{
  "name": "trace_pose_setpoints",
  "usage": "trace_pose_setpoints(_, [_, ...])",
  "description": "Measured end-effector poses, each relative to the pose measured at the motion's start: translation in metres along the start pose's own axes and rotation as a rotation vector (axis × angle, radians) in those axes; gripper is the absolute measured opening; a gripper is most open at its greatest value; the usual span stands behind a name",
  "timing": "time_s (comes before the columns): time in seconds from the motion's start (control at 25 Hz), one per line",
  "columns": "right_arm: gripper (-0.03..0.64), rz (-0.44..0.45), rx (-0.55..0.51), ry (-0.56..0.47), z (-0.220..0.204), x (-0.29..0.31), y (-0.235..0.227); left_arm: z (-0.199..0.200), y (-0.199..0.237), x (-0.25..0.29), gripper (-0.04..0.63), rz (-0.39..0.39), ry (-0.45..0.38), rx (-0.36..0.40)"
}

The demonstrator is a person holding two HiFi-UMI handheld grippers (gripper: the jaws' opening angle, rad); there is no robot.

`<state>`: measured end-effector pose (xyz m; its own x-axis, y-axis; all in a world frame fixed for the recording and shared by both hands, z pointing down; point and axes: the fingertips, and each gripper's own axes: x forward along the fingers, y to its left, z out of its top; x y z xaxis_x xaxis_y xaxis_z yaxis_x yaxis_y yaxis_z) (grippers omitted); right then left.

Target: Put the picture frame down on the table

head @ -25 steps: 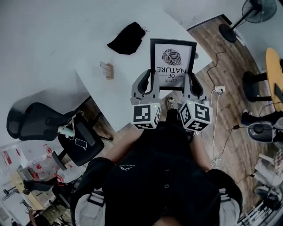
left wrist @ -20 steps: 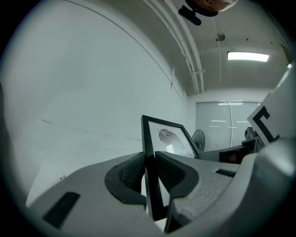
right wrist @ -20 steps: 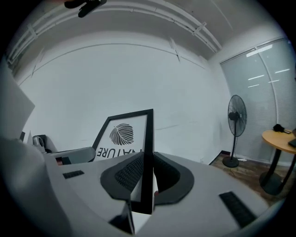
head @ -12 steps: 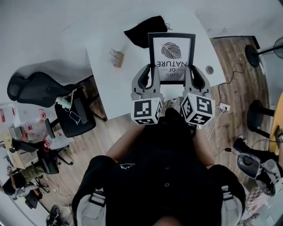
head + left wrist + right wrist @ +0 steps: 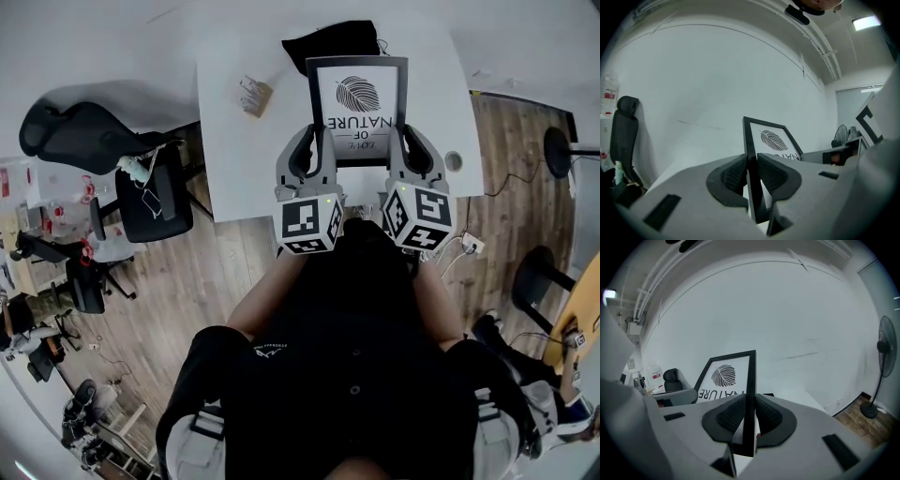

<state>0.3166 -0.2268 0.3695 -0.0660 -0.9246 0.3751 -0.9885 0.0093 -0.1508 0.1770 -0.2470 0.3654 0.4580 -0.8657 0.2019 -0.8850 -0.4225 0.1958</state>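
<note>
Head view, looking steeply down: a black picture frame [image 5: 357,108] is held over the white table [image 5: 234,155], gripped on its two side edges. The print is seen face-on, a dark leaf above lettering that reads upside down from this angle. The left gripper [image 5: 315,148] is closed on the frame's left edge and the right gripper [image 5: 405,148] on its right edge, both low on the frame. Nearer the person, a marker cube [image 5: 307,223] is carried on the left tool and a second cube [image 5: 419,216] on the right one. Whether the frame's lower edge touches the tabletop cannot be told.

In the left gripper view, the two ribbed dark pads are seen pressed against either face of the thin black edge, with no gap left. The frame rises upright between them, and the leaf print is turned towards the other tool. The same is shown in the right gripper view: both pads are clamped flat on the frame's edge, and the word NATURE is legible beside them.

Beyond the frame, a black cloth [image 5: 330,42] is laid on the table, partly covered by the frame's top edge. A small tan object [image 5: 253,94] is set well to the left of the frame. A black office chair [image 5: 89,141] is placed on the wood floor [image 5: 225,272] beside the table. A standing fan [image 5: 881,357] is seen against the wall in the right gripper view.
</note>
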Motion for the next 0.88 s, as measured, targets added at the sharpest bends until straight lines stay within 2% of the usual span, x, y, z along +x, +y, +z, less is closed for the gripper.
trace_pose_setpoints(0.56, [0.065, 0.163, -0.029, 0.139, -0.043, 0.027, -0.023, -0.052, -0.009, 0.003, 0.072, 0.180, 0.061, -0.060])
trace_pose_setpoints(0.88, [0.066, 0.198, -0.035, 0.185, -0.066, 0.034, -0.018, -0.075, 0.000, -0.002, 0.072, 0.227, 0.093, -0.076])
